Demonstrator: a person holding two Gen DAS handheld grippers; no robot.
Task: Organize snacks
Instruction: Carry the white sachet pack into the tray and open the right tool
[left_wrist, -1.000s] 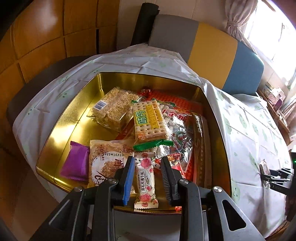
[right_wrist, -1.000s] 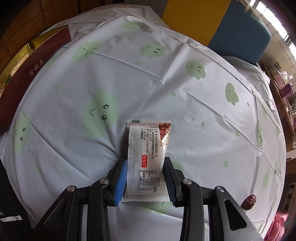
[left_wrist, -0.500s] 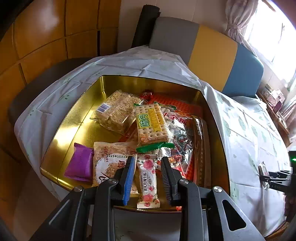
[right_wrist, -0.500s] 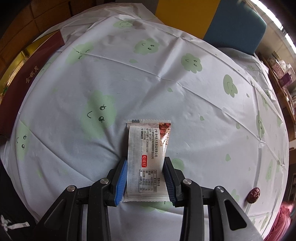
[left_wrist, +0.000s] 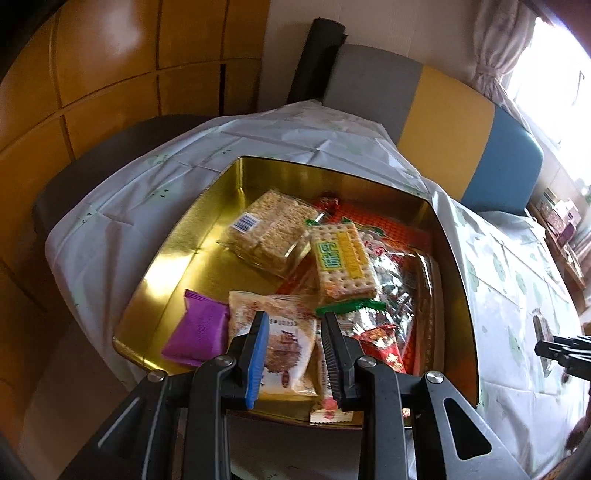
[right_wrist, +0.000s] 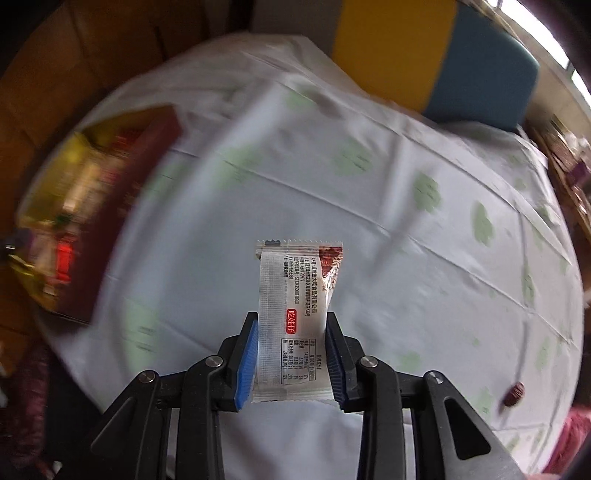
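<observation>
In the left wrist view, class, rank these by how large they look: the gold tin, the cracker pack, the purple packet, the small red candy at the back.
1. gold tin
2. cracker pack
3. purple packet, though nearness flatters it
4. red candy

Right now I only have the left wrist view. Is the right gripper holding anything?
Observer: Yes. The right gripper is shut on a white packet, clamped at its lower half.
Operator: Which face shows?
Observer: The printed back, with a small red label and a nutrition table.
Operator: Any snacks left on the tablecloth?
Observer: One small dark red candy, near the right edge of the tablecloth.
</observation>
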